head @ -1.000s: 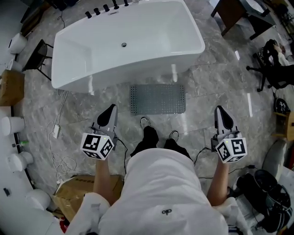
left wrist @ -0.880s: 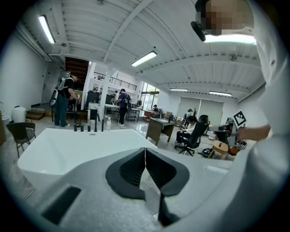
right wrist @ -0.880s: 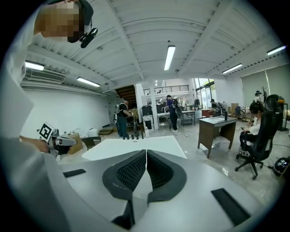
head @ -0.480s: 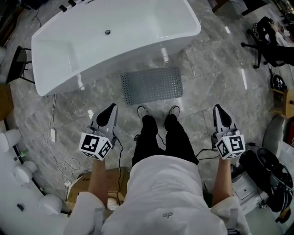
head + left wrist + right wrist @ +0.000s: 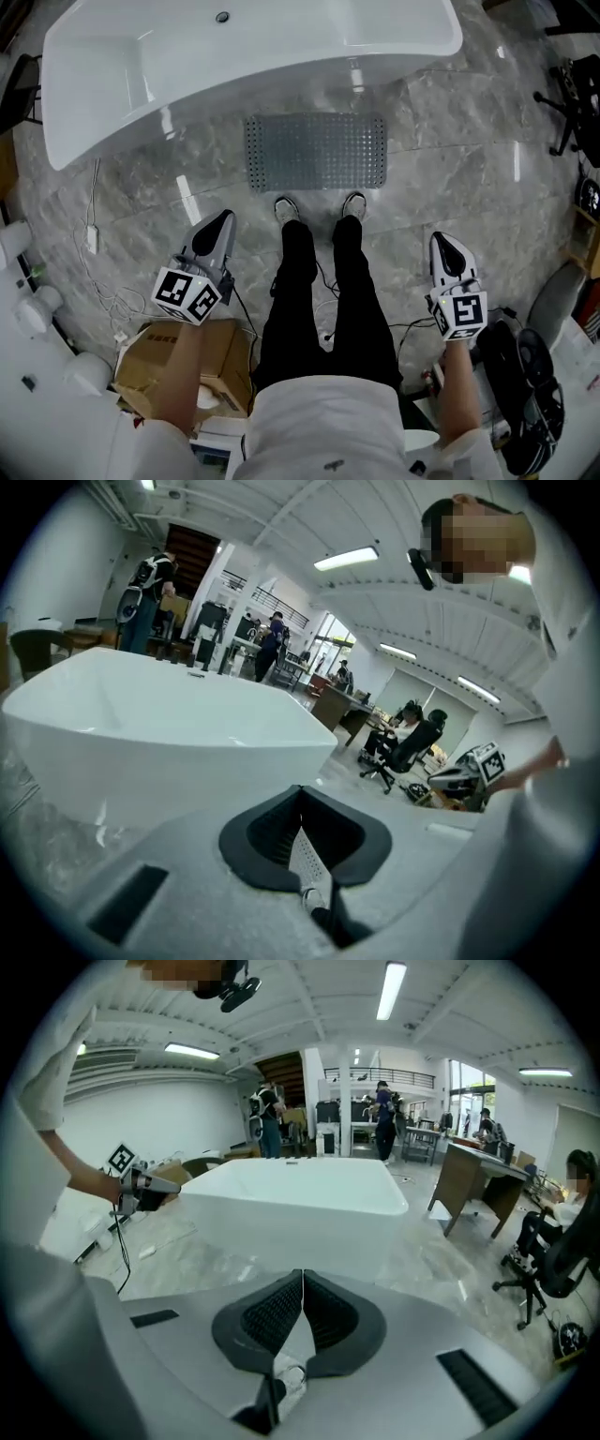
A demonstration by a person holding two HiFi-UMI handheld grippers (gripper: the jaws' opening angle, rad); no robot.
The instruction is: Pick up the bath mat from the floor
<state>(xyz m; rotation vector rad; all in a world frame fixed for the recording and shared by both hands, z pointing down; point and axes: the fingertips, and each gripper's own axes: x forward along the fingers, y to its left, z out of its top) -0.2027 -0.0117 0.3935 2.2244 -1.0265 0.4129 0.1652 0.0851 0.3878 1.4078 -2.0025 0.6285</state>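
Note:
A grey perforated bath mat (image 5: 316, 151) lies flat on the marble floor, right in front of the white bathtub (image 5: 281, 42). The person's shoes stand at its near edge. My left gripper (image 5: 217, 232) is held at waist height left of the legs, shut, with nothing between its jaws. My right gripper (image 5: 444, 250) hangs right of the legs, also shut and holding nothing. Both are well short of the mat. In the left gripper view the left gripper (image 5: 301, 801) points at the bathtub (image 5: 159, 733); the mat is out of sight there. The right gripper view shows the right gripper (image 5: 302, 1288) facing the bathtub (image 5: 291, 1204).
A cardboard box (image 5: 178, 361) sits on the floor at my left. White cables (image 5: 98, 281) trail over the floor on the left. An office chair (image 5: 572, 103) stands at the right edge, and black gear (image 5: 520, 394) lies at the lower right.
The head view has tilted further down, so the mat and bathtub have shifted up in view. Both grippers stay at my sides, still shut.

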